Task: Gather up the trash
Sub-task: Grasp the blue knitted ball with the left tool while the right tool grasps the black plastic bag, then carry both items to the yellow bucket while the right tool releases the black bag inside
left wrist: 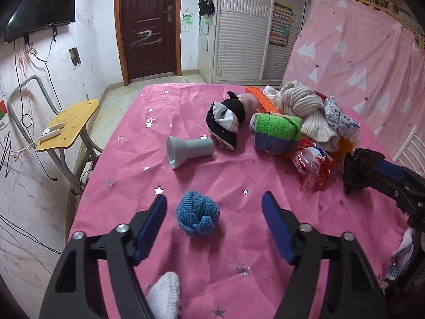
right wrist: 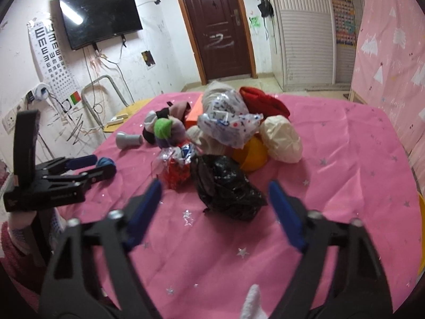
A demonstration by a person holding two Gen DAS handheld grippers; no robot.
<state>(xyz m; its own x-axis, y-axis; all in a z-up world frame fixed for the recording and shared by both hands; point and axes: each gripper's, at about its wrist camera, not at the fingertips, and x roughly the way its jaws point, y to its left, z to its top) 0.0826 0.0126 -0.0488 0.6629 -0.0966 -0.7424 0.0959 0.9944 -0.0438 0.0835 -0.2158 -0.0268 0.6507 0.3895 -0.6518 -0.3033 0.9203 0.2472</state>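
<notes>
My left gripper (left wrist: pixel 213 198) stands open low over the pink tablecloth (left wrist: pixel 225 255). A blue knitted ball (left wrist: pixel 198 216) lies between its fingers with a gap on both sides. My right gripper (right wrist: pixel 215 184) is open around a crumpled black plastic bag (right wrist: pixel 228 190); its pads do not press the bag. In the left wrist view that bag (left wrist: pixel 358 166) sits at the tip of the right gripper (left wrist: pixel 382 174). A red and silver snack wrapper (right wrist: pixel 176 171) lies just left of the black bag. A printed clear plastic bag (right wrist: pixel 228 122) tops the pile behind.
A grey funnel (left wrist: pixel 188 150) lies on its side mid-table. Behind the trash lies a heap of cloth: a green and purple bundle (left wrist: pixel 276 133), a beige knit (left wrist: pixel 300 106), red cloth (right wrist: pixel 265 103). A yellow chair (left wrist: pixel 71 122) stands off the table's left edge.
</notes>
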